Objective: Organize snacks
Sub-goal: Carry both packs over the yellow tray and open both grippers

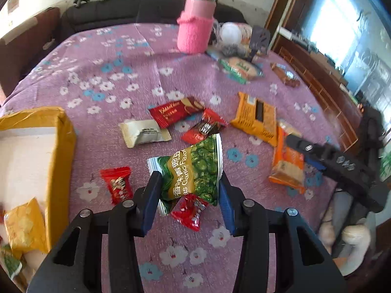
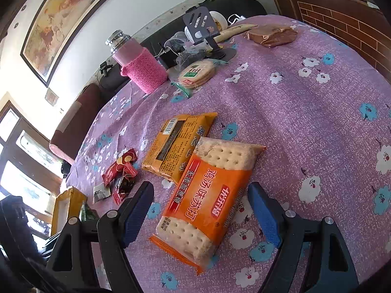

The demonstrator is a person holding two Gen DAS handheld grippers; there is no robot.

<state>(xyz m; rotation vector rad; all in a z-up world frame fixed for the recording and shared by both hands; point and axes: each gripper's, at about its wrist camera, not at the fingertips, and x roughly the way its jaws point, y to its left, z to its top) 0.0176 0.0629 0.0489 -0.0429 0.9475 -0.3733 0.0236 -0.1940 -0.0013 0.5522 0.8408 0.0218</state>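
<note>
A green pea packet [image 1: 193, 171] is clamped between the blue pads of the left gripper [image 1: 189, 190] and is held lifted above the purple flowered tablecloth [image 1: 102, 73]. A red candy [image 1: 189, 211] is seen just below the packet, at its near end, and a second red candy [image 1: 118, 185] lies on the cloth to the left of the packet. Further left of the packet, an open yellow box [image 1: 62, 146] is placed at the table's edge, with a yellow snack bag [image 1: 24, 222] lying inside it. Beyond the packet, a white wrapper [image 1: 144, 133], a red wafer pack [image 1: 176, 111] and a red-and-black sweet [image 1: 205, 128] are grouped close together.

The jaws of the right gripper [image 2: 200, 210] are spread wide on either side of an orange cracker pack [image 2: 207, 200], without contact. The cracker pack is laid on the cloth, its far end overlapping an orange-brown biscuit pack [image 2: 176, 144]. Well beyond the cracker pack, a bottle in a pink knitted sleeve [image 2: 140, 66] is stood near the far edge of the table, with a round rice-cracker pack [image 2: 198, 73] just beside it and a dark phone stand [image 2: 202, 26] behind that.
</note>
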